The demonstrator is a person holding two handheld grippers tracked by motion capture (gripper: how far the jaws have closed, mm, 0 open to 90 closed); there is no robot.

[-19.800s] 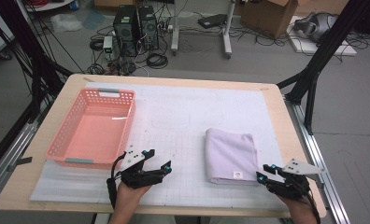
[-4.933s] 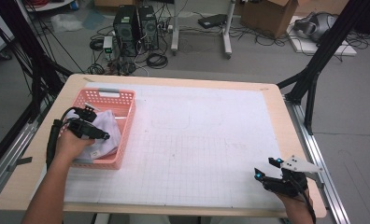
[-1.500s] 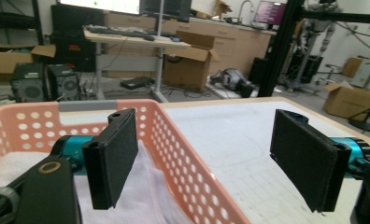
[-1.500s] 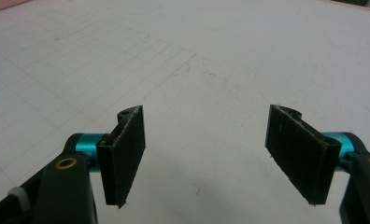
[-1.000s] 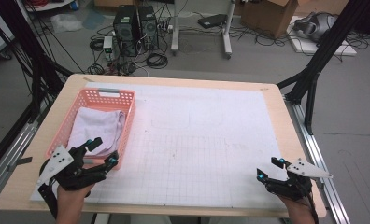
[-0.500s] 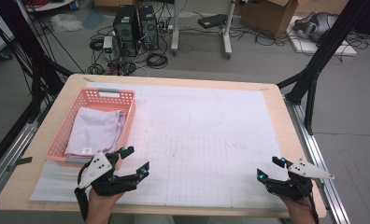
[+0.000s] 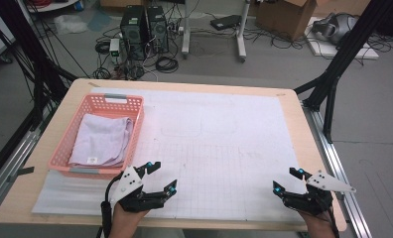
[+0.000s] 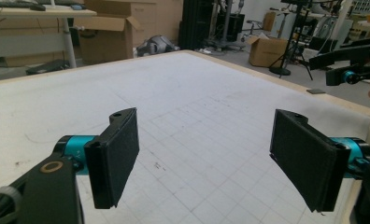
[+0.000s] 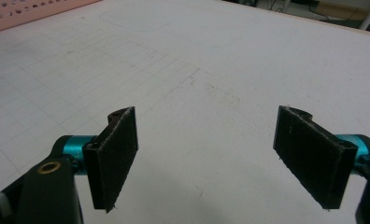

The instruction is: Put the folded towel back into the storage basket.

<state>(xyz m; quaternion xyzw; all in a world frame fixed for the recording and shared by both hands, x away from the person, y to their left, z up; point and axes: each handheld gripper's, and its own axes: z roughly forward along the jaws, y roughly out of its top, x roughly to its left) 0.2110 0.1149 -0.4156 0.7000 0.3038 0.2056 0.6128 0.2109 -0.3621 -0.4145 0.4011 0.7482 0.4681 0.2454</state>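
Towel (image 7: 101,140) w/ small white tag, unreadable, in pink basket (image 7: 61,148)

Left gripper (image 7: 159,178) hovering with jaws spread wide, right gripper (image 7: 288,179) likewise gaping, apparently hovering, both hands low.

Even, bright overhead light falls across the white counter (image 7: 224,148), leaving only faint, soft shadows. The high view is slightly soft and grainy. In both gripper views the near black jaws are sharp; the background room blurs and bows toward the edges.
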